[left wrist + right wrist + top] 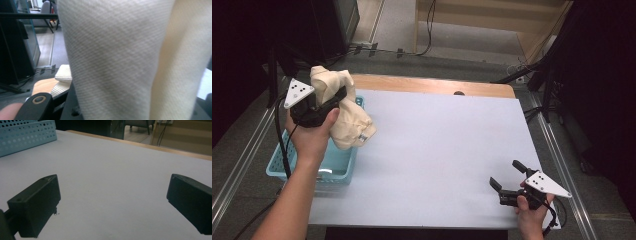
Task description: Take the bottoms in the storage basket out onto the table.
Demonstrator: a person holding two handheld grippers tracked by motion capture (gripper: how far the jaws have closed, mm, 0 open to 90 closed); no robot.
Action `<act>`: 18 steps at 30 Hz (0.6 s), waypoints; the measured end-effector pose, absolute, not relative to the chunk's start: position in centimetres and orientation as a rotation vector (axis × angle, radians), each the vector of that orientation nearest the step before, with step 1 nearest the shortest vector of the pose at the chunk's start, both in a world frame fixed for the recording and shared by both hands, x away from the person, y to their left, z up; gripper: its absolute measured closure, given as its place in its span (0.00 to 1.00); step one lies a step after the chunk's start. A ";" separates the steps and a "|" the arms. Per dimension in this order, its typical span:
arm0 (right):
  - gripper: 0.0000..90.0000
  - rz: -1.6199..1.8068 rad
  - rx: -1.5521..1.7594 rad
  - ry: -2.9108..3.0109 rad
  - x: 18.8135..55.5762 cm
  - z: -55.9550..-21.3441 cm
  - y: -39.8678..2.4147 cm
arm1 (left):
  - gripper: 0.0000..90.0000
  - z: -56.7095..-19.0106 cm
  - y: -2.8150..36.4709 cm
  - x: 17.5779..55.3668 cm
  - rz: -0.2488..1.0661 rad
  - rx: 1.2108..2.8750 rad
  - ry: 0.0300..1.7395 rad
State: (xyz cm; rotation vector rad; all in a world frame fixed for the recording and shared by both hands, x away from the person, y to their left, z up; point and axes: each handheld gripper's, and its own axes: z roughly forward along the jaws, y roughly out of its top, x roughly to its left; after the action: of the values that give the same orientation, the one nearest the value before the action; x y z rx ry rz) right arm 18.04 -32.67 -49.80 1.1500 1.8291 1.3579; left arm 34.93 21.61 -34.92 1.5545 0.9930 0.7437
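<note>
Two black hand-held grippers are working at the table, with one cloth and one basket in play; the left gripper (332,100) is pinching a bunched cream-coloured cloth of fine ribbed weave (343,112), and the cloth is hanging in the air above the far right corner of a light blue perforated plastic basket (307,167); the fabric is bulging above the jaws and drooping in soft folds below them, toward the white table sheet (437,150); in the left gripper view the cloth (120,60) is pressing right up against the camera, its diagonal knit plainly showing; the right gripper (507,176) is resting near the table's right front corner, well apart from the cloth; its two blocky jaws are standing spread with only bare sheet (112,182) between them.
</note>
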 end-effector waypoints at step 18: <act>0.00 1.356 1.154 1.822 18.0 -49.7 -32.9 | 0.70 -35.2 17.4 34.7 0.675 1.572 0.928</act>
State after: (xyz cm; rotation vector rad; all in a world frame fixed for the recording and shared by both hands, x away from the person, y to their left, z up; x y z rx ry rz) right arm 17.96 -32.86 -49.73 1.1536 1.8215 1.3561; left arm 34.73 17.42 -35.17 1.5717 0.9275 0.6754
